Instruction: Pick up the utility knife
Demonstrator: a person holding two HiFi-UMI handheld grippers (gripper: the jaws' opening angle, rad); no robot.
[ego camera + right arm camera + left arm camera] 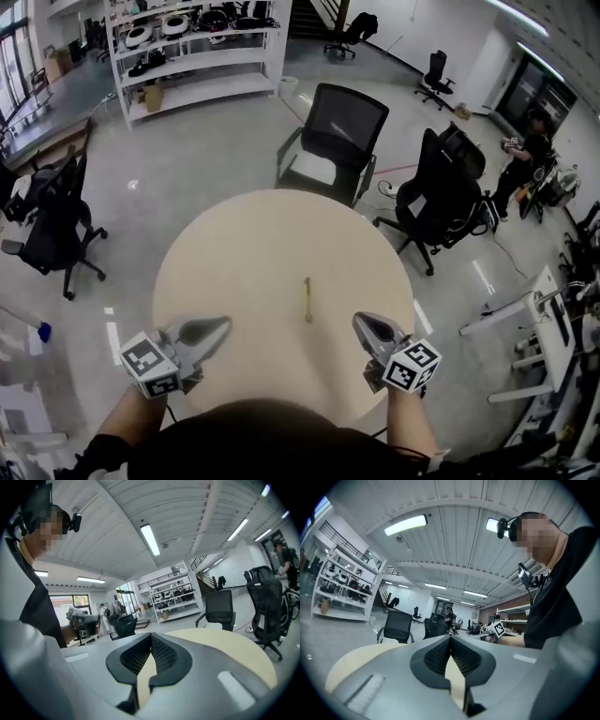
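left gripper [216,327]: jaws together at the tips, nothing between, held about level, turned inward | right gripper [367,324]: jaws together, empty, tipped a little downward, turned inward | left forearm [127,424] and right forearm [410,429]: low, one on each side of the body

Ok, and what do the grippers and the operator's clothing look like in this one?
Both the left gripper and right gripper have smooth light-grey bodies tapering to a point, with dark dimpled pads inside. Each carries a white cube printed with black square markers. The person wears a black top.
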